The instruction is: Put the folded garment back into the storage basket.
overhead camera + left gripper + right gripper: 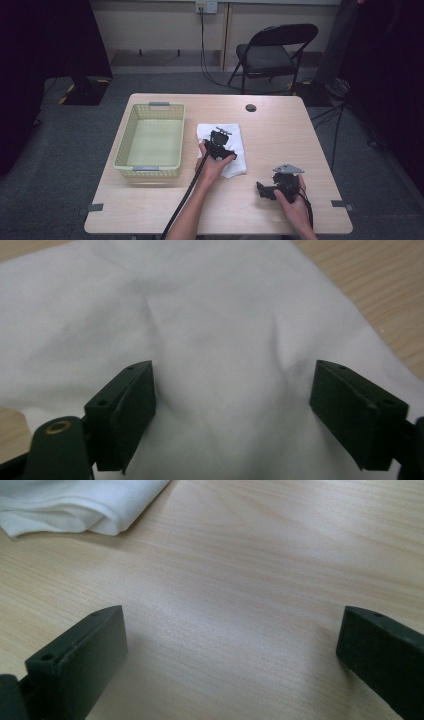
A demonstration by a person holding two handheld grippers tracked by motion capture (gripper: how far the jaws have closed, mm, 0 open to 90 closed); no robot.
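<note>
A folded white cloth (239, 161) lies on the wooden table (285, 135), just right of the basket. My left gripper (220, 134) points down onto its middle. In the left gripper view the jaws (232, 410) stand apart, with softly wrinkled cloth (220, 315) spread between and under them; neither pad pinches a fold. My right gripper (263, 190) rests low near the table's front right, aimed left. Its jaws (230, 650) are wide open over bare wood, and a corner of the cloth (75, 505) lies farther ahead at the upper left.
A pale green plastic basket (150, 172) stands to the left of the cloth. A small black round disc (251, 108) sits near the far edge. Behind the table is a black folding chair (272, 50). Cables trail from both grippers toward the front edge.
</note>
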